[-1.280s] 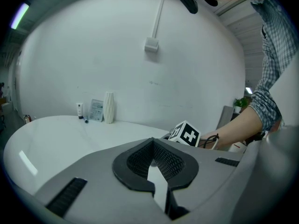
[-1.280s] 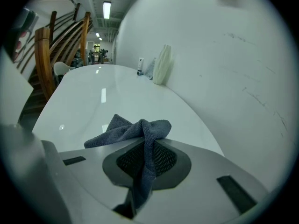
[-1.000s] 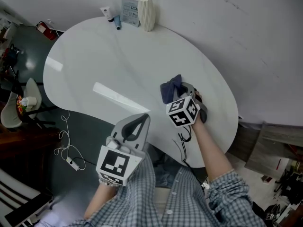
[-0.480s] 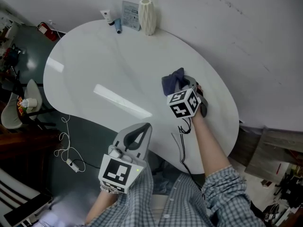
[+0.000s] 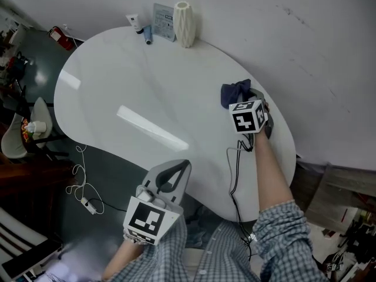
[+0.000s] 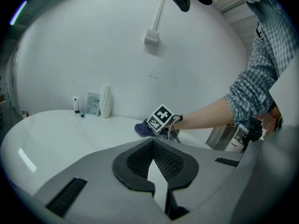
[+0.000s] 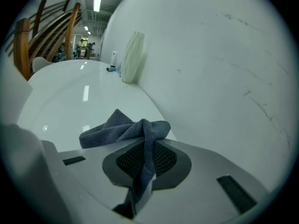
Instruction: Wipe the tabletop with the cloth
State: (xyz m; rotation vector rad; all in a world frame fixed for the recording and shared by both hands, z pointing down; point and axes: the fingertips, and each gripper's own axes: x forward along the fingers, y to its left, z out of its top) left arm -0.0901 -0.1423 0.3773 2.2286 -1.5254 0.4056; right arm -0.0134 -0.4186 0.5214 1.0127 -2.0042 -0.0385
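Two grippers are in play, but only one is working. My right gripper (image 5: 249, 104) has its fingers pinched on a dark blue cloth (image 5: 234, 92). In the right gripper view the fabric runs down between the fingers and bunches in a loose fold in front of them. That bunch rests on the white table (image 5: 135, 81) near its far right edge, close to the wall. My left gripper (image 5: 178, 170) hangs off the near edge of the table, above the floor. Its fingers are pressed close together with nothing between them, and only a thin sliver of table shows through.

As for progress, I judge the wiping under way but cannot say how much is done. The surface is glossy and even all over, with no streak or smear to mark wiped from unwiped. The middle and the left end lie well apart from the cloth. The far left corner, where a ribbed white vase (image 5: 184, 16), a packet (image 5: 163, 15) and a small tube (image 5: 134, 21) stand, will need care.
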